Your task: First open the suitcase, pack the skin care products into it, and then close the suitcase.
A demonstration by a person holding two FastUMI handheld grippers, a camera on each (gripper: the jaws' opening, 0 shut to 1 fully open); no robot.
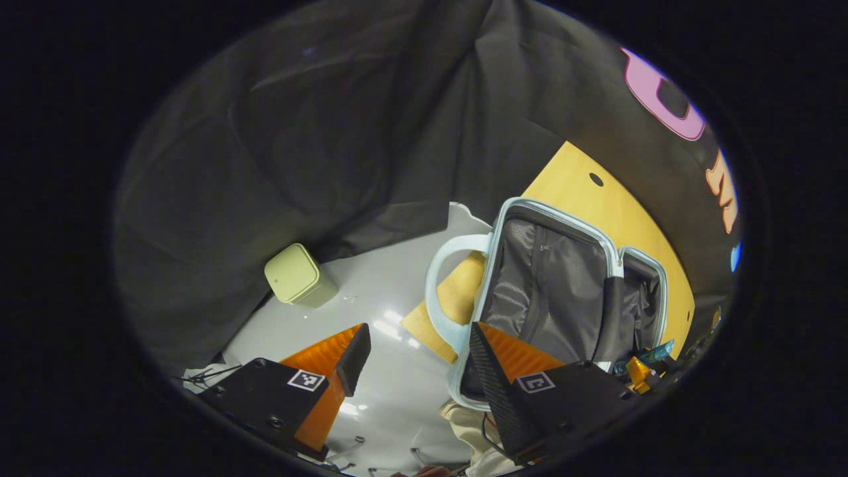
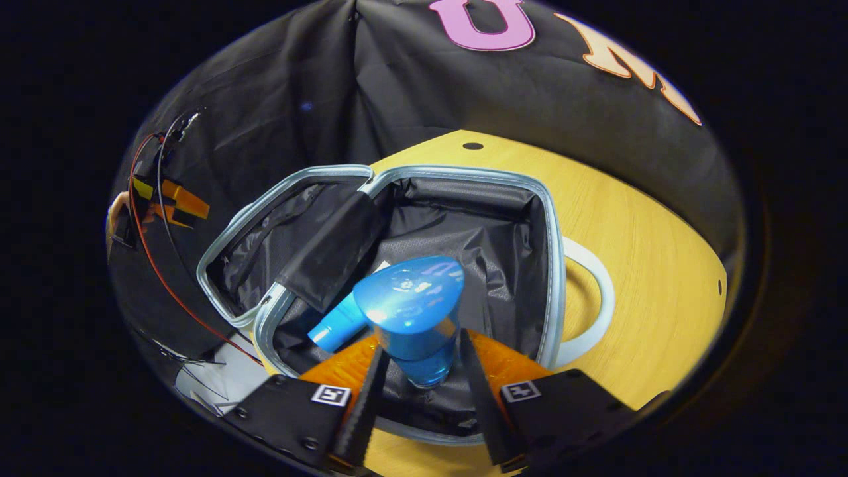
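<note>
A pale blue suitcase (image 2: 550,265) lies open on the wooden table (image 2: 649,265), showing its dark lining. My right gripper (image 2: 422,387) is shut on a blue bottle (image 2: 414,305) with a wide cap and holds it over the open half. A second blue tube (image 2: 338,324) lies inside, partly under a dark flap. In the left gripper view the suitcase (image 1: 563,218) stands to the right, its looped handle (image 1: 440,265) towards me. My left gripper (image 1: 419,331) is open above the white surface, with nothing between its fingers.
A pale green box (image 1: 298,275) stands on the white surface (image 1: 384,291) near the black cloth wall. The left gripper (image 2: 169,199), with a hand and red cable, hangs far left in the right gripper view. Bare wood lies right of the suitcase.
</note>
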